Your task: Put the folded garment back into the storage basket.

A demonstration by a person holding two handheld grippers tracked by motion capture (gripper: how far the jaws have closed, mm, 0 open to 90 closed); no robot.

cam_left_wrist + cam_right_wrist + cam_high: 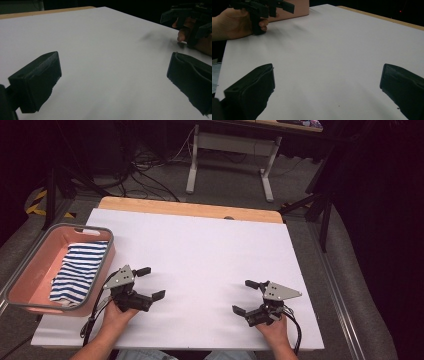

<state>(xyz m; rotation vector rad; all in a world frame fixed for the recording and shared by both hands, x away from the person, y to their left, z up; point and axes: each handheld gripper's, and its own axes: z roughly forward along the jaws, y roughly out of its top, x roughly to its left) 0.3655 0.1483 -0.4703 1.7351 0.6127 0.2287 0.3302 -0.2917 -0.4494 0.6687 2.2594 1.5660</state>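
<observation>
My left gripper (150,282) rests near the front left of the white table top (200,250), jaws wide apart with nothing between them. My right gripper (245,296) sits near the front right, also open and empty. In the left gripper view, my left gripper (112,82) frames bare white surface, with the other hand and its gripper (190,20) at the upper right. In the right gripper view, my right gripper (327,90) also frames bare table, with the other hand and its gripper (262,10) at the upper left. A blue-and-white striped cloth (80,270) lies in the pink bin (30,270).
The pink bin with a grey rim stands just off the table's left side; its wall (294,11) shows behind the far gripper. A wooden strip (190,209) runs along the table's far edge. Cables and a desk frame (230,150) lie on the floor beyond.
</observation>
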